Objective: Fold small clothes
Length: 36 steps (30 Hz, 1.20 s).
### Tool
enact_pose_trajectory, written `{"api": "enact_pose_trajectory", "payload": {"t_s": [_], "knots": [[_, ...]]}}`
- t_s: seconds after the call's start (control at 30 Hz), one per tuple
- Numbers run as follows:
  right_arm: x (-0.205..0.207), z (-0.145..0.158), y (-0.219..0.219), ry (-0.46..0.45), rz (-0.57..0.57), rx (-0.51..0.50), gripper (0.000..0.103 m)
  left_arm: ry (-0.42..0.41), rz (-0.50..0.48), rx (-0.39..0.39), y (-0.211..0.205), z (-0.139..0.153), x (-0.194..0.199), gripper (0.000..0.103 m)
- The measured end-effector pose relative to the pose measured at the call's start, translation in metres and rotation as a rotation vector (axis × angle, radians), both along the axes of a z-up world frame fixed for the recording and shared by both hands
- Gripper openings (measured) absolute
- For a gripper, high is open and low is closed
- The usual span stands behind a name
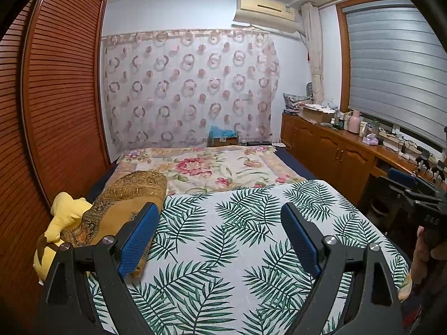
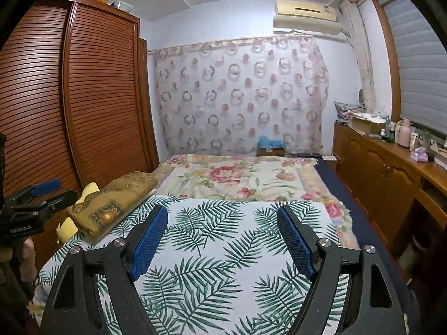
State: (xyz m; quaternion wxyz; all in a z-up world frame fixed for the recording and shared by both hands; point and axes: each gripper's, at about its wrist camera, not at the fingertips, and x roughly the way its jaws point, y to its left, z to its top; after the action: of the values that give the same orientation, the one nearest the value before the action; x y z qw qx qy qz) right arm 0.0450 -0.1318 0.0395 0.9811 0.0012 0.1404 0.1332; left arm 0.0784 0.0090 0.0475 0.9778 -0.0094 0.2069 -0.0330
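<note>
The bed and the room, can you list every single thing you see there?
leaf-print cloth: one, white and green, spread on the near bed
floral blanket: one, cream and pink, farther along the bed
brown patterned cloth: one, folded, bed's left edge
yellow plush: one, beside the brown cloth
wardrobe: one, brown, slatted, left wall
curtain: one, pale with rings, far wall
air conditioner: one, cream, high up
cabinet: one, wooden, right, cluttered top
left gripper: open, empty
right gripper: open, empty
</note>
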Motion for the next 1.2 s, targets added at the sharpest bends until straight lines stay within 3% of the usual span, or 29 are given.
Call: {"api": "enact_pose_trajectory", "payload": {"t_s": [1.2], "knots": [[-0.001, 0.01, -0.022, 0.011, 0.009, 0.004, 0.082, -0.003, 0.002, 0.003, 0.001, 0.0, -0.001, 0.089]]}}
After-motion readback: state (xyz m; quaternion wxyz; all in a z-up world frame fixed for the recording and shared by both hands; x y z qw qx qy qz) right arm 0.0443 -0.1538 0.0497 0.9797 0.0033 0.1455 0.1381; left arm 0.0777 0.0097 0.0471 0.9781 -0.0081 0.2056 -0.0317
